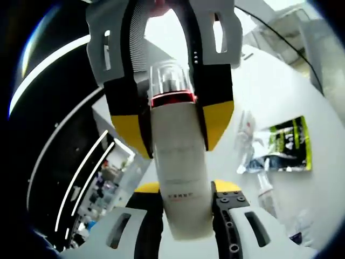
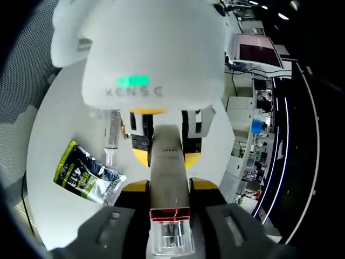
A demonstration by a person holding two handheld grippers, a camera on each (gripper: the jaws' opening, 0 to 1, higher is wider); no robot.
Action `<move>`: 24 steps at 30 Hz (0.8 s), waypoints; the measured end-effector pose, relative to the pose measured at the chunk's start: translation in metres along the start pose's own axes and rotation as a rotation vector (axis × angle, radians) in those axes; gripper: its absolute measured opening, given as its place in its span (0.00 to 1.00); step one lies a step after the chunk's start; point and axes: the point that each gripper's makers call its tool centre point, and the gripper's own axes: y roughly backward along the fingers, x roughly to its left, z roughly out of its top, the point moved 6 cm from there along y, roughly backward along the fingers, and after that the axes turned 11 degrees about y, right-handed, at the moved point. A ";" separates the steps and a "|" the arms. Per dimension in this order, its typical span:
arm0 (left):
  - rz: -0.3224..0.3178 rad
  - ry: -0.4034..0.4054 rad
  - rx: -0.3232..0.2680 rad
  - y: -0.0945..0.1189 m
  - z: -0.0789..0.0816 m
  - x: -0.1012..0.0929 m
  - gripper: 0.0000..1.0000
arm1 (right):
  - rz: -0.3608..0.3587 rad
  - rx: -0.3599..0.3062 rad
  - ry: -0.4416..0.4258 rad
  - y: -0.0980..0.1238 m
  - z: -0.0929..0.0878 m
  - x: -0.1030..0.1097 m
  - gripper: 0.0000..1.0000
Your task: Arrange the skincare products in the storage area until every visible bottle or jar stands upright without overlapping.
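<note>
A white bottle (image 1: 180, 156) with a clear cap and a red ring is held between both grippers, off the white table (image 1: 280, 81). My left gripper (image 1: 186, 190) is shut on its lower body, the yellow-tipped jaws at either side. The right gripper (image 1: 175, 127) reaches in from the top of the left gripper view and is clamped on the cap end. In the right gripper view the bottle (image 2: 168, 162) runs away from the camera, cap nearest. There my right gripper (image 2: 168, 186) is shut near the cap, and the left gripper (image 2: 164, 148) grips the far end.
A green and black sachet (image 1: 288, 143) (image 2: 81, 172) lies flat on the round white table (image 2: 54, 135). A small clear tube (image 1: 265, 191) (image 2: 111, 135) lies beside it. Shelves and screens stand beyond the table's edge.
</note>
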 end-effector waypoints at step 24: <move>-0.211 0.247 -0.096 -0.062 0.091 -0.096 0.29 | 0.295 0.149 -0.070 0.064 -0.071 0.089 0.26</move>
